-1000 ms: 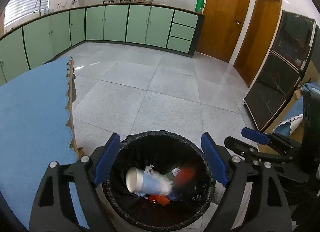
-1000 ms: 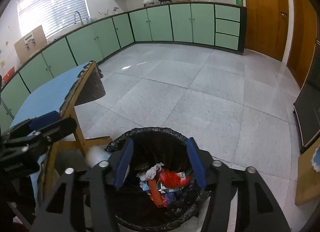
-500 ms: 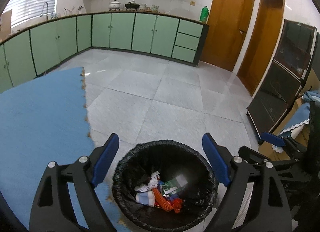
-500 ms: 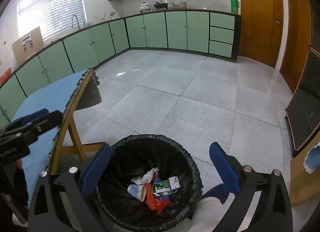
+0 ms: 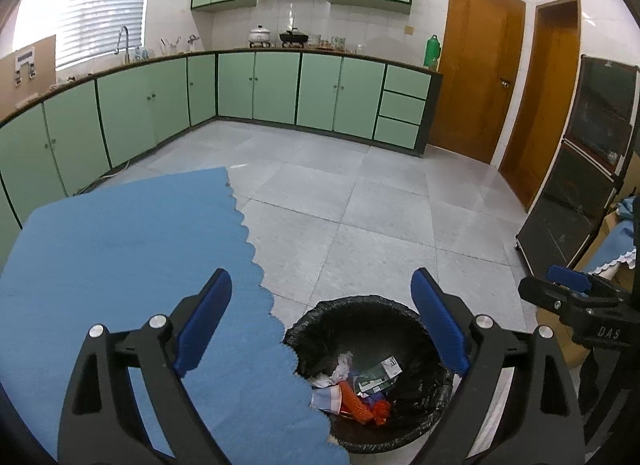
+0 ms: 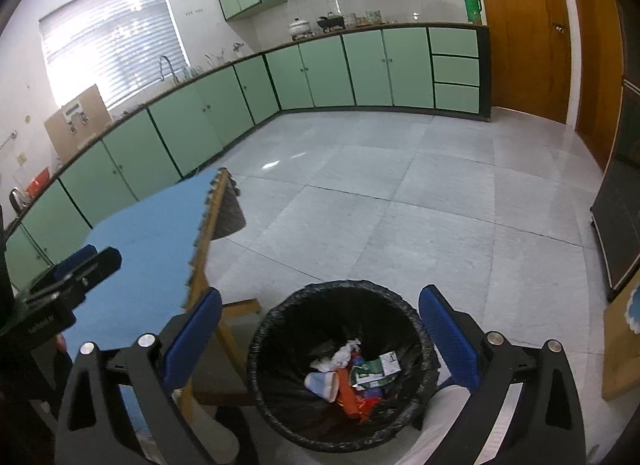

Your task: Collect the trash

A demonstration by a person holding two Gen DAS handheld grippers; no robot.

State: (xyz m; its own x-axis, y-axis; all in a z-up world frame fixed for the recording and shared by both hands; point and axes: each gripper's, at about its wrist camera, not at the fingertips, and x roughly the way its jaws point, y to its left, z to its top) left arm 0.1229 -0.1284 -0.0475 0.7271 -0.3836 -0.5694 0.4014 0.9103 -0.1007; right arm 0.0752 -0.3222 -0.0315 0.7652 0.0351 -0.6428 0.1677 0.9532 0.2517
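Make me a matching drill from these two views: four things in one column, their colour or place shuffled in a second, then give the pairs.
Things
1. bin liner
2. tablecloth
3. paper cup
4. flask

Descriptions
A. green, on the counter by the door
B. blue, spread over the table
C. black, folded over the bin's rim
D. lying on its side among the trash

Pairs: 1-C, 2-B, 3-D, 4-A

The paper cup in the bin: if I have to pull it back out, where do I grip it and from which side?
Grip the paper cup across its side wall, coming straight down through the bin mouth. It lies on its side atop the trash, so its wall faces up; the bin's wall blocks any sideways approach.
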